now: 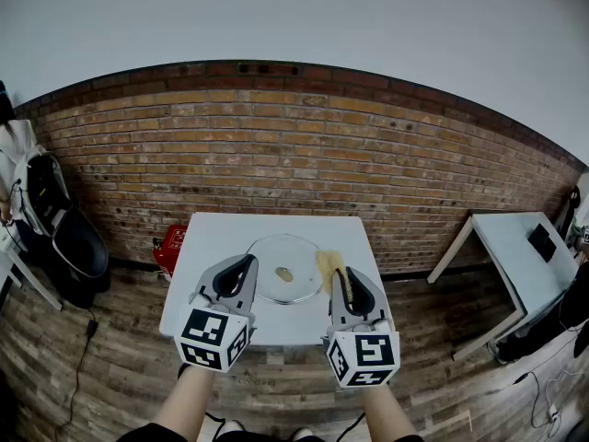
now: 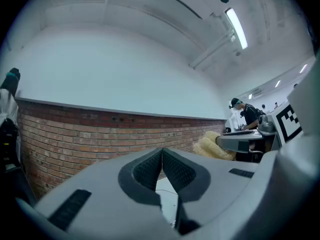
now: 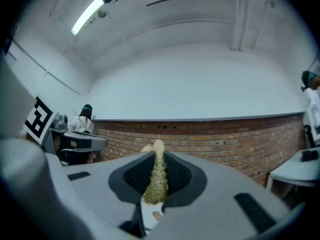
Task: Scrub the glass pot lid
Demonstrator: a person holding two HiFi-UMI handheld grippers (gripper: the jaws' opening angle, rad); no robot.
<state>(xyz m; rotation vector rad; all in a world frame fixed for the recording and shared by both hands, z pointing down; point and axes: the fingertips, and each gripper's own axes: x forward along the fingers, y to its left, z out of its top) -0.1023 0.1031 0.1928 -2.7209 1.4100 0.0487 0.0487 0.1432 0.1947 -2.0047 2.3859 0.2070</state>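
Fingers of the right gripper (image 3: 158,156) pinch a yellow scrubber (image 3: 156,181); the left gripper (image 2: 161,153) has its fingers closed, empty. Unheld beyond them, the glass pot lid (image 1: 276,251) could skid across the tabletop (image 1: 216,238) once scrubbed

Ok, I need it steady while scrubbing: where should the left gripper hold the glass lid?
Probably the central knob, from above: the glass lid lies flat on the table, so its rim offers little. The left gripper, now shut, must open first.
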